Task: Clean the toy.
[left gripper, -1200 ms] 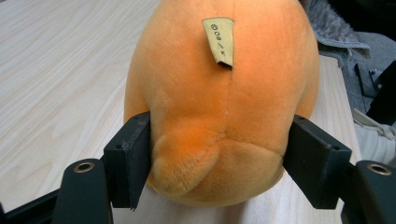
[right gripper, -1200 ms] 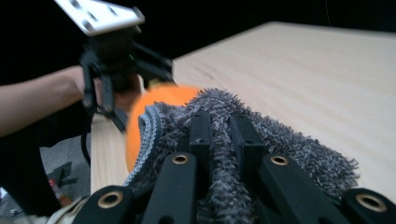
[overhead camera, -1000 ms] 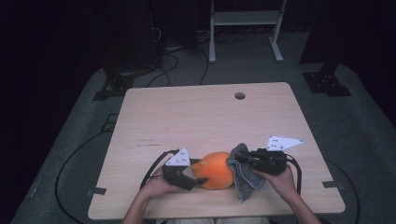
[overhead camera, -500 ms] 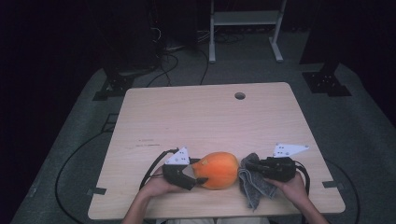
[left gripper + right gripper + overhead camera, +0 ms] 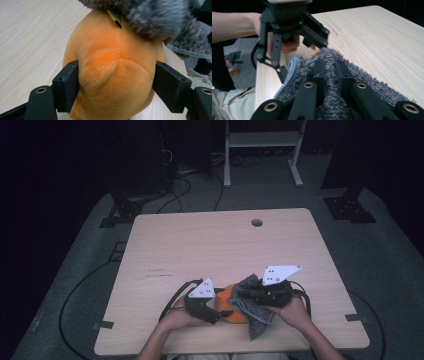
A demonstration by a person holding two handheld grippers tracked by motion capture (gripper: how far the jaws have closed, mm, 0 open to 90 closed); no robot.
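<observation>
Orange plush toy (image 5: 112, 72) clamped between left gripper (image 5: 214, 312) jaws, just loosening; right gripper (image 5: 329, 75), pinching grey cloth (image 5: 252, 312), wipes its top; next stroke needs firmer holding.

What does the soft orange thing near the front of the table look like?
On the pale wooden table, look at its near edge, between the person's two hands. The orange plush toy lies there, round and fuzzy, the one bright thing beside a grey shaggy cloth draped on it.

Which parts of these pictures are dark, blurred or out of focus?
High view: the room around the table is very dark. Left gripper view: the grey cloth at the top is blurred; the orange plush toy is sharp. Right gripper view: the near cloth pile looks soft.
</observation>
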